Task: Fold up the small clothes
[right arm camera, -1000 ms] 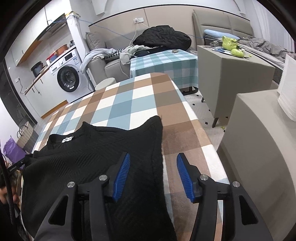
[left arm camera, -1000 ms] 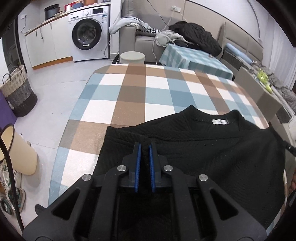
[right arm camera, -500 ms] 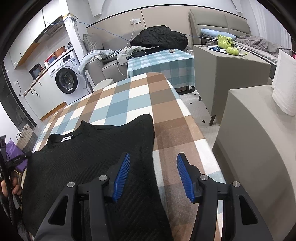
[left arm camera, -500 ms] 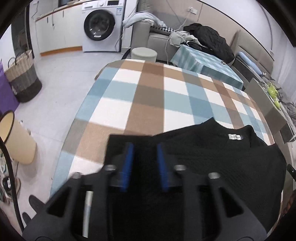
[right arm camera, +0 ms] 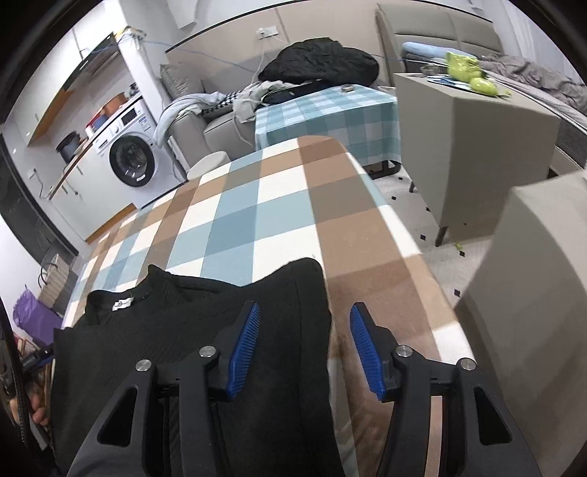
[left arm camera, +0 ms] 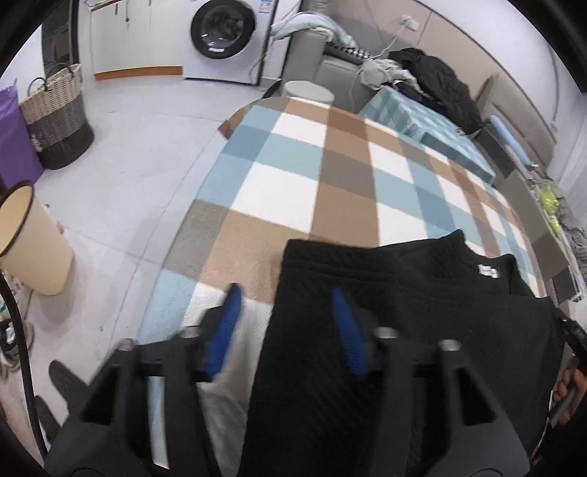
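Checked tablecloth [left arm camera: 330, 176] under your black sweater [left arm camera: 422, 330], which lies flat, sides folded in. Left gripper [left arm camera: 284, 326] and right gripper [right arm camera: 304, 345] both gape, empty. Next, probably pinch the hem and fold it toward the collar.

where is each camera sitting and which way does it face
Left wrist: on the left gripper, facing along its open fingers over the black top's left edge toward the washing machine.
Right wrist: on the right gripper, open over the top's right edge, facing the sofa.
Shared: top, checked tablecloth, washing machine.
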